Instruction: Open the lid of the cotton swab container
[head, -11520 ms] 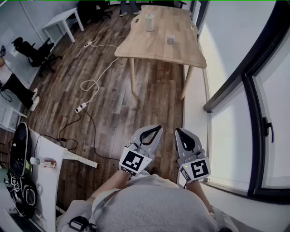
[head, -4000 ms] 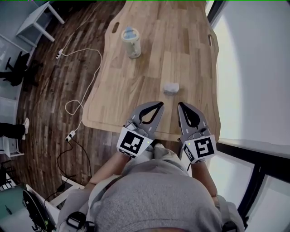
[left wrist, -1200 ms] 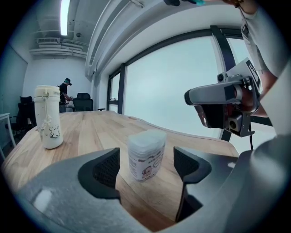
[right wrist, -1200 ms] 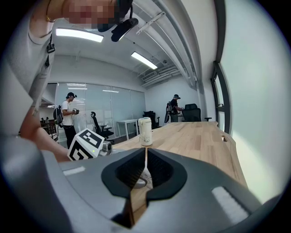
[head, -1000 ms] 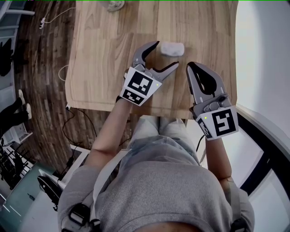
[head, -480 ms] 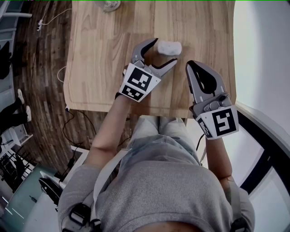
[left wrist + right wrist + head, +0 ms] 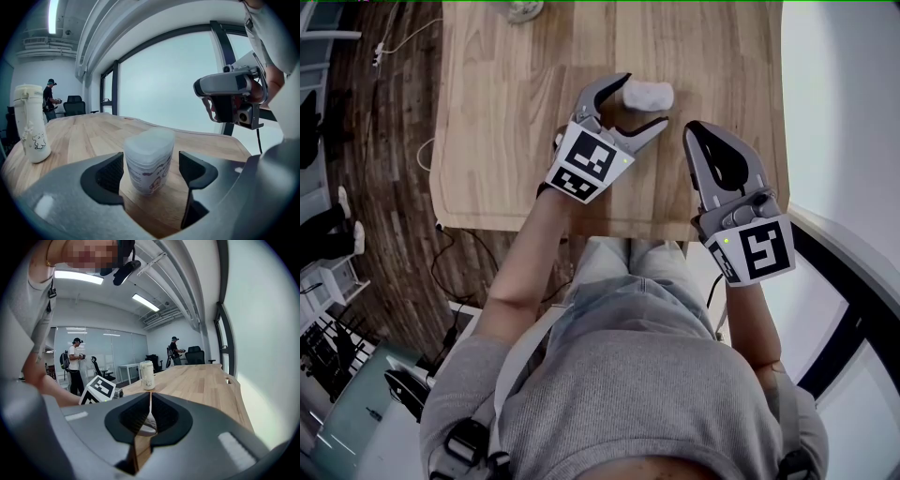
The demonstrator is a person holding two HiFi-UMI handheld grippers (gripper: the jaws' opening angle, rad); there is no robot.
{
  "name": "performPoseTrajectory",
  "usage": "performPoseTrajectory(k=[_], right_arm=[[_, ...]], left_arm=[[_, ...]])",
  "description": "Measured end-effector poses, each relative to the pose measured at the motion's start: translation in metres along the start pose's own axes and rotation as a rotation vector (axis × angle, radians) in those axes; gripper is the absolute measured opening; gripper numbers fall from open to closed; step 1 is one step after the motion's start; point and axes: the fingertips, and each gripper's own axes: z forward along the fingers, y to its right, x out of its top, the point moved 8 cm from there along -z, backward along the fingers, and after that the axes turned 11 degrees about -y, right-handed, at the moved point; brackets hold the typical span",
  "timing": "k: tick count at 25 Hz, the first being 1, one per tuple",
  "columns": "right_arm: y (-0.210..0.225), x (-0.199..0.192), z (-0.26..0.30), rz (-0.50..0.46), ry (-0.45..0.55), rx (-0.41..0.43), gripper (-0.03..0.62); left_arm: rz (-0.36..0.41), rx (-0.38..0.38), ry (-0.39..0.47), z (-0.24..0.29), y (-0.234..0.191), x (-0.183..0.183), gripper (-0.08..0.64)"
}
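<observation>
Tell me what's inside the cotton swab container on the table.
The cotton swab container has its frosted lid on, and a printed label wraps its wall. Only cloudy plastic shows, so the contents are hidden.

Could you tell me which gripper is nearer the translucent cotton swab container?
Left. The left gripper straddles the translucent cotton swab container with open jaws; the shut right gripper sits apart.
</observation>
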Motion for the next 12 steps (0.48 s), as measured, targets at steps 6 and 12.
performPoseTrajectory(k=[6, 12], right_arm=[[-0.0004, 0.0017, 0.0005, -0.005, -0.002, -0.009, 0.011], [-0.0003, 0.0022, -0.0005, 0.001, 0.002, -0.018, 0.011]], left_arm=[[0.034, -0.022, 0.0, 0.0043, -0.0023, 0.0045, 0.367], [0.078, -0.053, -0.015, 0.0069, -0.0008, 0.006, 0.367]])
